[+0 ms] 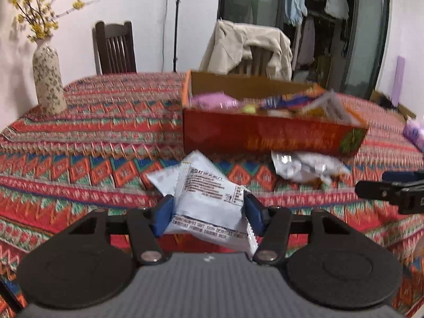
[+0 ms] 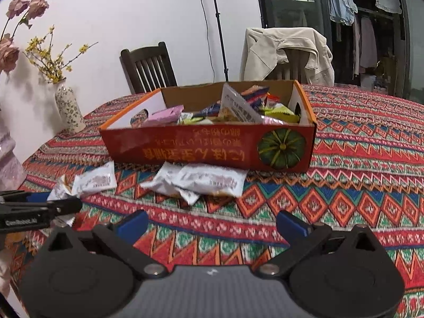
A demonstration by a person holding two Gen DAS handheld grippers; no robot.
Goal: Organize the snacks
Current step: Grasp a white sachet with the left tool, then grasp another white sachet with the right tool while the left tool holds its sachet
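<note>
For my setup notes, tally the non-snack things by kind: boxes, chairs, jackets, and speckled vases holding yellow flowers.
Cardboard box: 1
Chairs: 2 (dark chair, draped chair)
Jacket: 1
Speckled vase: 1
Total: 5

1. The left gripper (image 1: 208,212) is pointing forward and somewhat downward, its two blue pads (image 1: 163,216) pressing on either side of a white snack packet (image 1: 209,198).
2. Its jaws are standing partly closed, with the packet filling the gap between them.
3. The right gripper (image 2: 212,225) is pointing forward and downward at a like angle, hanging above the tablecloth (image 2: 344,198).
4. Its jaws are standing wide apart, with nothing between the blue pads (image 2: 292,225).
5. In the right wrist view, the left gripper is showing at the left edge; in the left wrist view, the right gripper is showing at the right edge.
</note>
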